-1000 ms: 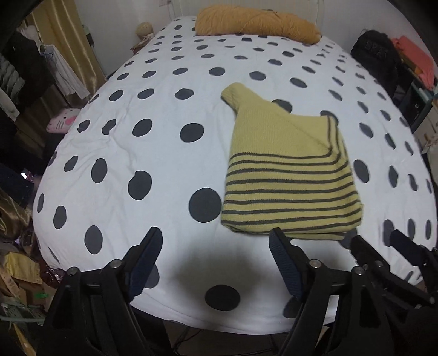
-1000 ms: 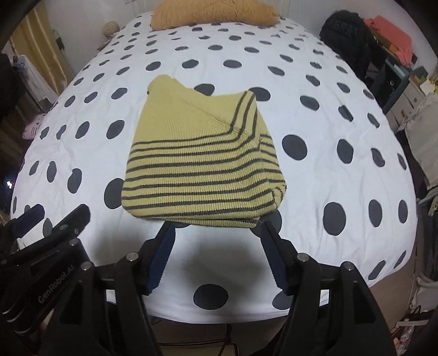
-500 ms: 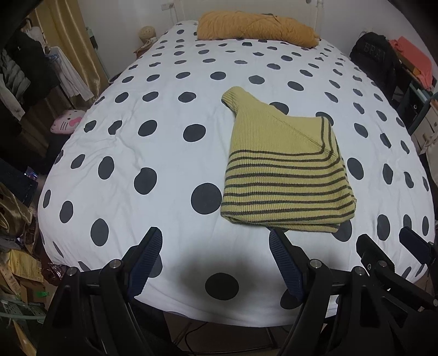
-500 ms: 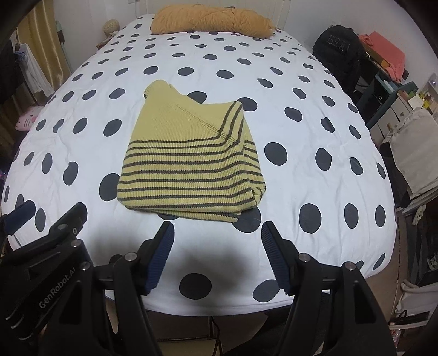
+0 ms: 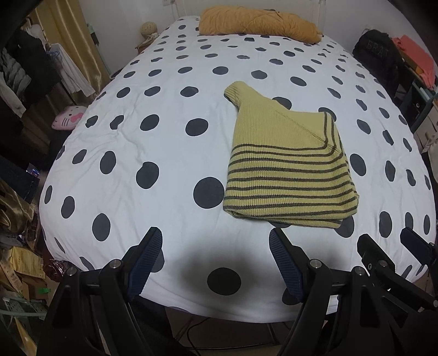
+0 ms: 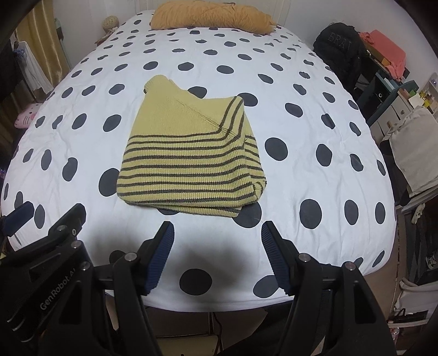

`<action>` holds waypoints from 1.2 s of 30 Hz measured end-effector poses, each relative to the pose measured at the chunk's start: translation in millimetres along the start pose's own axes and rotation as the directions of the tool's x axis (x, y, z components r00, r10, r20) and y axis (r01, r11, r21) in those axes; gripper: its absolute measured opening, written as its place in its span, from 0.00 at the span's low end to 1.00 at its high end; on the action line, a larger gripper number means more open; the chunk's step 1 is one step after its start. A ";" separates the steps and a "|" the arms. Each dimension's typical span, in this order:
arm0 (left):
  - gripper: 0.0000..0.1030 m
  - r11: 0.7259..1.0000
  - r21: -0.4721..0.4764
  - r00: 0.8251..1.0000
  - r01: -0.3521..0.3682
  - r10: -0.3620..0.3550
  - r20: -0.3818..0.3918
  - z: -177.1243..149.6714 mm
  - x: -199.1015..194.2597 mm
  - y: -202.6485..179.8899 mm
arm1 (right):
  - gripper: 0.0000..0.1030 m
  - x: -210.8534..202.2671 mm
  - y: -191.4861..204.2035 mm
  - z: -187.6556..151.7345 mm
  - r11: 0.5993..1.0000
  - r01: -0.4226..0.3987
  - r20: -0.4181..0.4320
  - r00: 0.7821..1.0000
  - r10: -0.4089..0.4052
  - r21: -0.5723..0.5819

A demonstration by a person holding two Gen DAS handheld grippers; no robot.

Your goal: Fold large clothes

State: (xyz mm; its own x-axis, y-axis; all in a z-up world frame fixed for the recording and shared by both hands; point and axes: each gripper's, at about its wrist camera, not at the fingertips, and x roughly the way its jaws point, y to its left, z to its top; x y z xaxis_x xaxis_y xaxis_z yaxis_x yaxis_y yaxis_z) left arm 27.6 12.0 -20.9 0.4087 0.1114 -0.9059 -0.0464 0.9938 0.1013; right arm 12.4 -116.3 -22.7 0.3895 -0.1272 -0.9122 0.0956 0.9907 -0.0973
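A: Where is the garment?

B: The yellow striped sweater point(image 6: 189, 161) lies folded into a compact bundle on the polka-dot duvet point(image 6: 314, 90), toward the near end of the bed. In the left wrist view the same sweater point(image 5: 287, 167) sits right of centre. Dark stripes run across its near half; the far part is plain yellow knit with a diagonal seam, and one ribbed end pokes out toward the far left.

A: Is either tool holding it?

B: No. The left gripper point(image 5: 213, 241) hangs above the near edge of the duvet with its jaws spread wide and only bedding between them. The right gripper point(image 6: 217, 232) is likewise spread, with nothing pinched. Its blue ribbed fingertips point(image 6: 165, 241) sit just short of the sweater's near folded edge, apart from it.

A: Do the two tools see each other?

B: Yes. The right gripper shows at the lower right corner of the left wrist view point(image 5: 388, 246), and the left one at the lower left of the right wrist view point(image 6: 52, 219), so they are side by side.

A: What else is around?

B: An orange pillow point(image 6: 210, 17) lies across the head of the bed. A black backpack point(image 6: 339, 49) stands to the right with coral-coloured fabric point(image 6: 386, 49) behind it, and a pink cat plush point(image 5: 67, 120) lies on the left, below hanging clothes point(image 5: 30, 68).
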 end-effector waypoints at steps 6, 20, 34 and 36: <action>0.78 1.000 0.005 1.000 0.003 -0.003 -0.001 1.6 0.6 -1.3 | 0.65 0.3 -2.9 2.4 1.000 0.005 -0.003 1.000 -0.005 -0.003; 0.78 1.000 0.018 1.000 0.018 -0.017 -0.014 3.0 1.9 -8.5 | 0.65 1.7 -13.4 4.5 1.000 0.017 -0.023 1.000 -0.017 0.009; 0.78 0.999 0.027 0.999 0.029 -0.029 -0.024 2.8 5.1 -8.8 | 0.65 2.8 -17.2 3.8 1.000 0.018 -0.028 0.999 -0.018 0.009; 0.78 0.999 0.029 0.999 0.030 -0.029 -0.024 2.9 5.1 -9.1 | 0.65 3.1 -16.9 4.9 1.000 0.018 -0.028 0.999 -0.017 0.008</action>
State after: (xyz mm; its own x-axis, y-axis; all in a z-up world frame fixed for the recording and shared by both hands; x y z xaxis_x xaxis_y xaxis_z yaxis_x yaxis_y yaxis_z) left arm 32.8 3.5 -25.3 0.3881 0.0827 -0.9179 -0.0076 0.9962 0.0865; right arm 16.5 -133.7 -21.9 0.3622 -0.1429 -0.9211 0.1101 0.9878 -0.1100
